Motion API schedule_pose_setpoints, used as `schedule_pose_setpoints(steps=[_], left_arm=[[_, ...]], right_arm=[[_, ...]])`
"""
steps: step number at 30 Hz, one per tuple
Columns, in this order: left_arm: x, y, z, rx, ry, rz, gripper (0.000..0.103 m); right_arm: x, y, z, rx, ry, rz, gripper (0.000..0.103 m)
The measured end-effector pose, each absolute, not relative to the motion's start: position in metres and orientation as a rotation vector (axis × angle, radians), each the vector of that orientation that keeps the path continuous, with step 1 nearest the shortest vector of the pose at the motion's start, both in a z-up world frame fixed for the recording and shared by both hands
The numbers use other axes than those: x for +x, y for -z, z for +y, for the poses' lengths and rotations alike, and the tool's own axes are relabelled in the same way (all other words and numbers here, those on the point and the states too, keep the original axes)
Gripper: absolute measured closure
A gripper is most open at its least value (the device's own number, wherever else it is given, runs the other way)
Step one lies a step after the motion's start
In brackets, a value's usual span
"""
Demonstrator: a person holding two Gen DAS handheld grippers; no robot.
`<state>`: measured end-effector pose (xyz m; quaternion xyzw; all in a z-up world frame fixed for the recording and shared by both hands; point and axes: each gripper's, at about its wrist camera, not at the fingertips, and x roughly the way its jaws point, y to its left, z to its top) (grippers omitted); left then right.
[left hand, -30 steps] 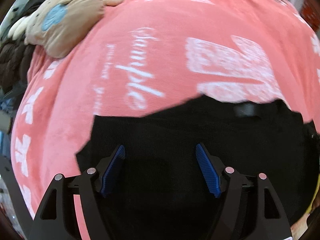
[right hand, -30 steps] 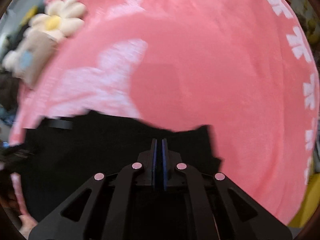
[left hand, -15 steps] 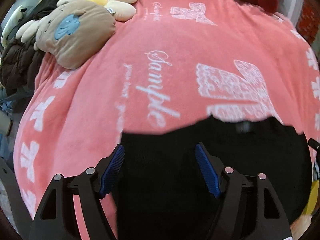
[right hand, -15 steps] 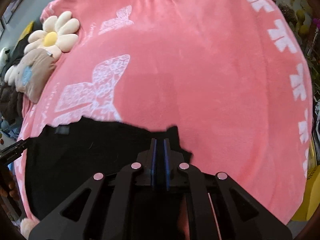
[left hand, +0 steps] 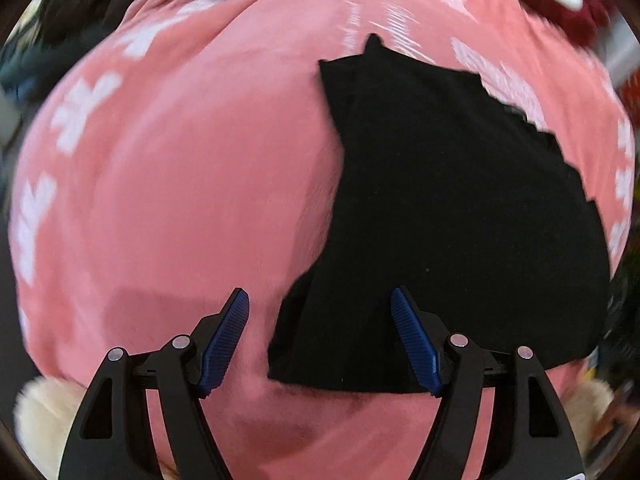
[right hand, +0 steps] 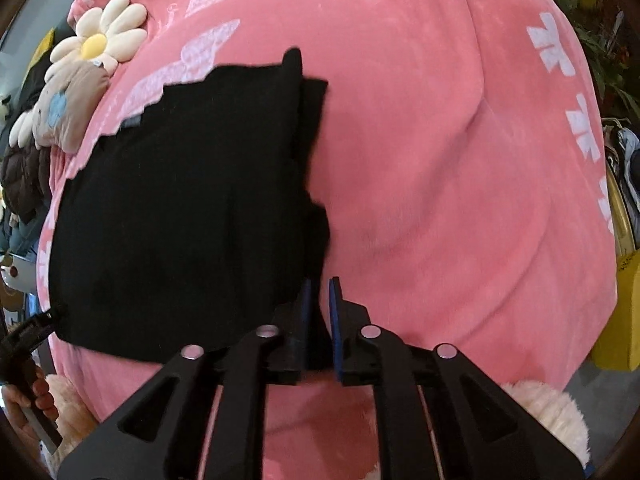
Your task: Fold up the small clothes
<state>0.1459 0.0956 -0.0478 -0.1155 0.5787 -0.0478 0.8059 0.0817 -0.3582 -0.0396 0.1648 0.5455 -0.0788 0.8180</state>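
Observation:
A small black garment (left hand: 460, 208) lies flat on the pink blanket (left hand: 180, 200); it also shows in the right wrist view (right hand: 180, 208), folded over along its right side. My left gripper (left hand: 320, 340) is open and empty, its jaws astride the garment's near left corner. My right gripper (right hand: 319, 312) is open by a narrow gap at the garment's near right corner, holding nothing.
A flower-shaped plush (right hand: 100, 42) and a beige plush (right hand: 68, 108) lie at the blanket's far left. A dark red plush (left hand: 560, 4) sits at the far right in the left wrist view. The pink blanket (right hand: 440, 160) is bare right of the garment. A yellow object (right hand: 624, 312) stands beyond the right edge.
The right gripper has opened slightly and let go of the garment corner. Both grippers have pulled back, so the garment now lies further off and folded over.

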Motion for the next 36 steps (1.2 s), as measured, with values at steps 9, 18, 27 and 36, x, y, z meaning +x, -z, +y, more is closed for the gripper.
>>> schedule_pose_setpoints(steps=[9, 18, 27, 36], left_arm=[[0.14, 0.053, 0.093, -0.301, 0.095, 1.214, 0.027], [0.138, 0.052, 0.077, -0.216, 0.08, 1.238, 0.027], [0.14, 0.051, 0.072, -0.201, 0.085, 1.256, 0.025], [0.145, 0.056, 0.075, -0.254, 0.051, 1.264, 0.018]], right_arm=[[0.08, 0.046, -0.366, 0.518, 0.144, 1.147, 0.052], [0.087, 0.051, -0.348, 0.439, 0.09, 1.16, 0.063], [0.081, 0.05, -0.364, 0.412, 0.104, 1.174, 0.094], [0.062, -0.011, -0.334, 0.348, 0.017, 0.977, 0.092]])
